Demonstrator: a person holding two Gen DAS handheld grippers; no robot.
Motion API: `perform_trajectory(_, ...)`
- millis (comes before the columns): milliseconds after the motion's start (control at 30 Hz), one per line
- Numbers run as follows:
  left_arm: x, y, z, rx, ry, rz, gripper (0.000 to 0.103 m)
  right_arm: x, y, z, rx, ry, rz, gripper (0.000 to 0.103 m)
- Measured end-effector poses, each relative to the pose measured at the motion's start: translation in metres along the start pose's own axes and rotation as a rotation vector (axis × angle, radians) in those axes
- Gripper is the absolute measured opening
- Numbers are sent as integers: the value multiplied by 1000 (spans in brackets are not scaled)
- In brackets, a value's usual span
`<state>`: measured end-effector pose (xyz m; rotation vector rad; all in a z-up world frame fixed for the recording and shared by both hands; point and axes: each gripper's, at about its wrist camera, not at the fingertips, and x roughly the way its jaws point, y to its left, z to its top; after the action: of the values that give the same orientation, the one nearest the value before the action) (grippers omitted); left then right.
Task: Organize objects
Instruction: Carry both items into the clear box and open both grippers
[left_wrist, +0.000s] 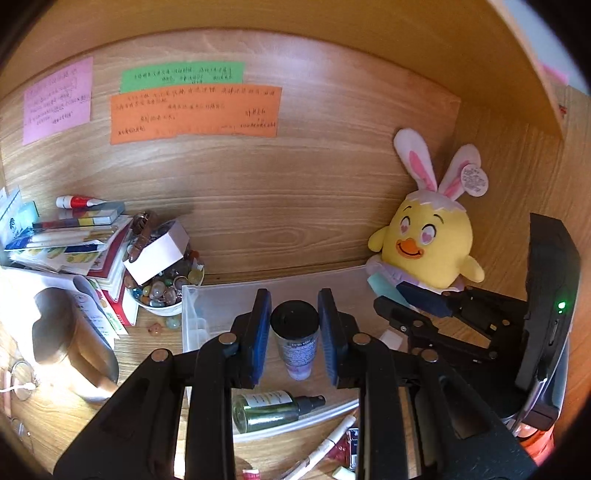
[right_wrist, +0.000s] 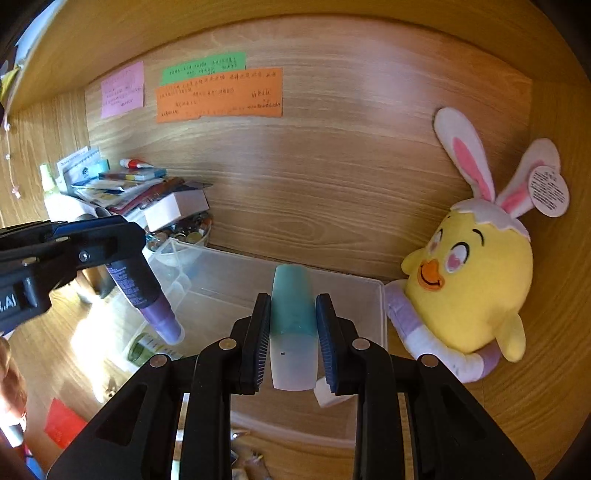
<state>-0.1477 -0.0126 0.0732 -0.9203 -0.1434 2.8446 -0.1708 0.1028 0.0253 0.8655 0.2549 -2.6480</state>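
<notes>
My left gripper (left_wrist: 294, 325) is shut on a purple tube with a black cap (left_wrist: 295, 339) and holds it above a clear plastic bin (left_wrist: 192, 317). In the right wrist view the left gripper (right_wrist: 110, 243) holds the same tube (right_wrist: 147, 299) tilted over the bin's left side. My right gripper (right_wrist: 293, 321) is shut on a teal and white tube (right_wrist: 293, 317) above the bin (right_wrist: 380, 317). The right gripper also shows in the left wrist view (left_wrist: 417, 302). A green spray bottle (left_wrist: 269, 408) lies in the bin.
A yellow chick plush with bunny ears (right_wrist: 476, 280) leans in the right corner beside the bin. A bowl of glass beads (left_wrist: 166, 291), a white box, stacked books (left_wrist: 74, 236) and a metal cup (left_wrist: 74, 347) crowd the left. Pens (left_wrist: 332, 439) lie at the front.
</notes>
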Motion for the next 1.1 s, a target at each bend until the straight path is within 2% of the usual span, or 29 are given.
perform_trajectory(500, 48, 3, -11, -17, 81, 6, 25, 59, 0, -16, 3, 143, 0, 22)
perform_trajectory(733, 67, 15, -21, -51, 140, -7, 25, 67, 0, -23, 9, 176, 28, 22)
perform_trajectory(900, 67, 17, -23, -41, 145, 2, 26, 73, 2, -25, 1, 194, 31, 23)
perform_trajectory(1000, 67, 18, -26, -28, 157, 34, 26, 76, 2, -26, 5, 201, 34, 23)
perform_trajectory(1100, 69, 20, -30, -21, 177, 64, 32, 77, 3, -26, 3, 209, 43, 23)
